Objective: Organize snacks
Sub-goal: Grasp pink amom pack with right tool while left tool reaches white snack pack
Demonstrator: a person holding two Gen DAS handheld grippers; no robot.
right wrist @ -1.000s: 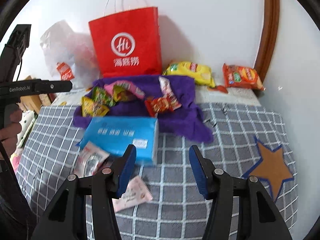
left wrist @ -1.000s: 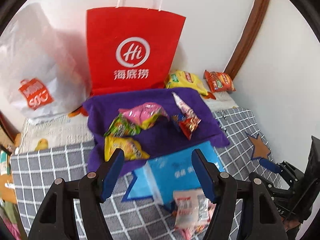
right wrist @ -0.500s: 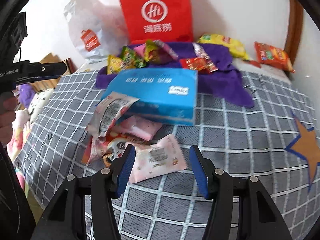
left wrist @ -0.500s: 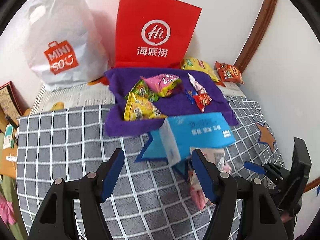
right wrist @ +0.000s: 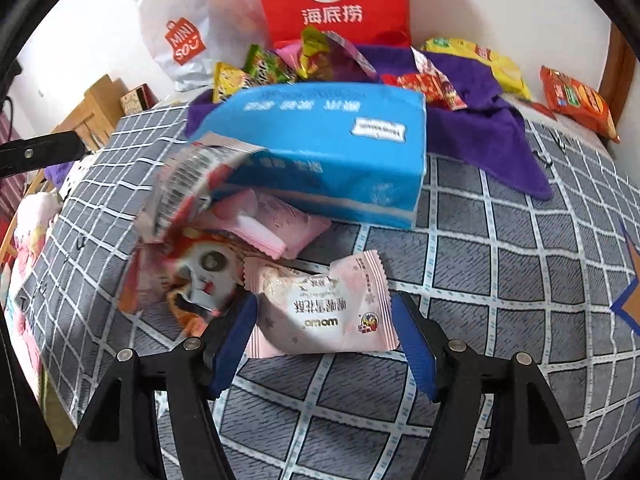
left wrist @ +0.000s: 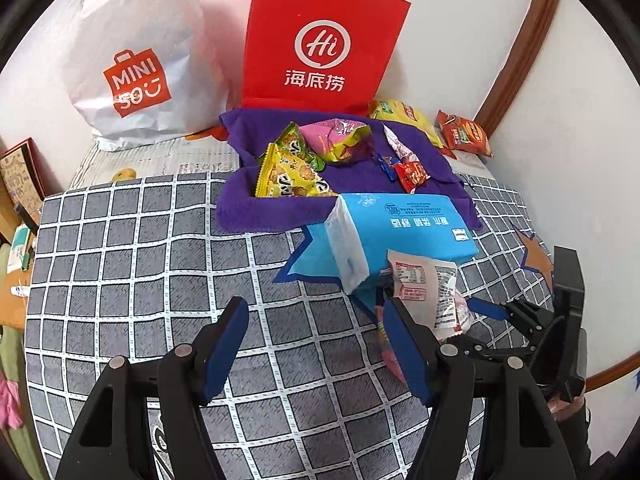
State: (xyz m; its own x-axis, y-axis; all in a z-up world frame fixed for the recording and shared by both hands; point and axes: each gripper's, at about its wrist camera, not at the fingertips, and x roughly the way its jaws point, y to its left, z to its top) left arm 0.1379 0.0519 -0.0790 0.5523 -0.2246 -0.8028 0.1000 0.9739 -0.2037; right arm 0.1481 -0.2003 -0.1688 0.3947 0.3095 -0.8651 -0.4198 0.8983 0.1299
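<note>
A pale pink snack packet (right wrist: pixel 320 312) lies flat on the grey checked cloth (right wrist: pixel 500 248). My right gripper (right wrist: pixel 324 340) straddles it, jaws opening, pads beside its edges but not pressing. Behind it are a pink wafer packet (right wrist: pixel 276 220), a crumpled silver-and-red bag (right wrist: pixel 192 184) and a blue tissue pack (right wrist: pixel 328 152). My left gripper (left wrist: pixel 316 344) hangs open over bare cloth with nothing between its fingers, left of the tissue pack (left wrist: pixel 400 236). Several snacks lie on a purple towel (left wrist: pixel 248 208).
A red paper bag (left wrist: pixel 320 40) and a white plastic bag (left wrist: pixel 136 60) stand against the wall behind the towel. A yellow chip bag (right wrist: pixel 480 60) and an orange packet (right wrist: pixel 576 100) lie at the back right. The bed's left edge drops to clutter (left wrist: pixel 16 184).
My right gripper has sunk toward the pink packet and widened its jaws, which now flank it. The left gripper drifted left and lower, jaws unchanged.
</note>
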